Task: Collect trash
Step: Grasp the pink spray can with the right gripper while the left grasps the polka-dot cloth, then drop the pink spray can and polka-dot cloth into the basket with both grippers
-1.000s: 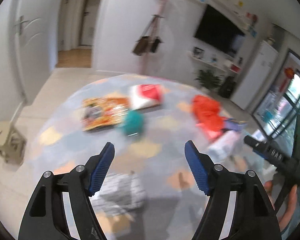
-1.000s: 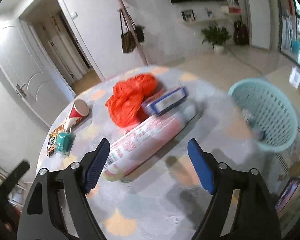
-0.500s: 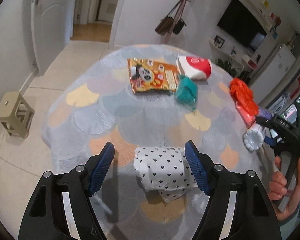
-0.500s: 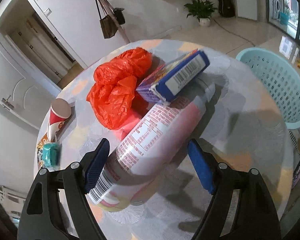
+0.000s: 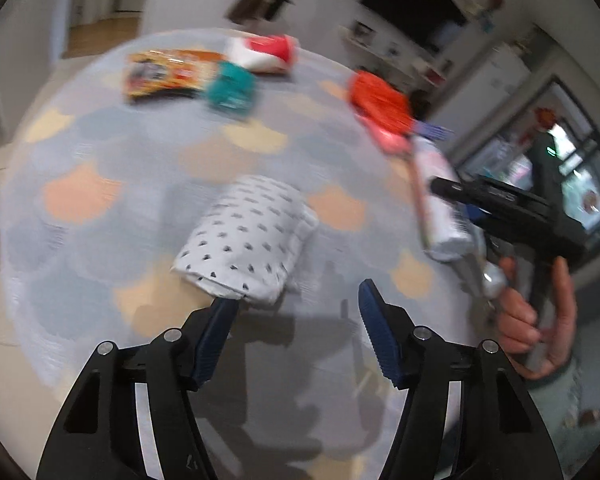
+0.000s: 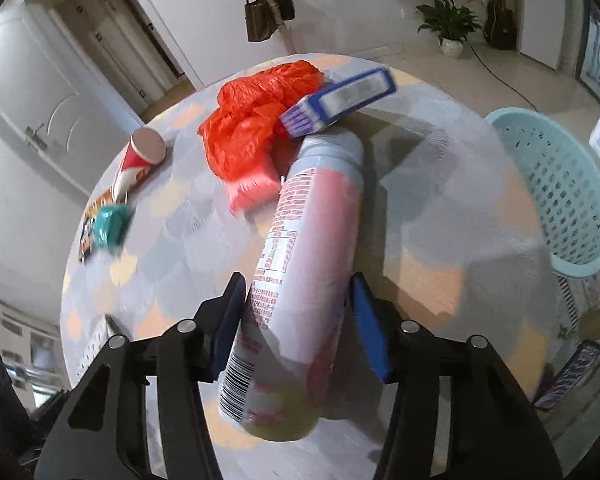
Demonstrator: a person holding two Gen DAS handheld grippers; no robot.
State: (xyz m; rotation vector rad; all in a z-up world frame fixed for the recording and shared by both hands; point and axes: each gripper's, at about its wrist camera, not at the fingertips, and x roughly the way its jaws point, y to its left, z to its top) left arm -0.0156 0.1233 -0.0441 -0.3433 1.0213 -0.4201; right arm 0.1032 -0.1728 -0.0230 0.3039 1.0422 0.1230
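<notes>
My right gripper [image 6: 296, 312] is closed around a long pink-and-white cylindrical can [image 6: 308, 264] lying on the round table [image 6: 440, 216]; both pads touch its sides. The can and the right gripper also show in the left wrist view [image 5: 440, 196]. My left gripper [image 5: 294, 328] is open and empty, just short of a white packet with black hearts [image 5: 248, 240]. Other trash on the table: an orange plastic bag [image 6: 260, 120], a blue box [image 6: 340, 100], a red paper cup [image 6: 140, 156], a teal wad [image 6: 108, 228] and a snack packet [image 5: 168, 72].
A light-blue plastic basket [image 6: 564, 196] stands on the floor off the table's right edge. A coat stand with bags [image 6: 268, 12], doors and a potted plant [image 6: 448, 24] stand beyond the table. A stool is on the floor at left.
My right gripper has moved forward onto the can and its jaws have closed in on it. My left gripper has shifted right and back, so the heart packet now lies up and left of it.
</notes>
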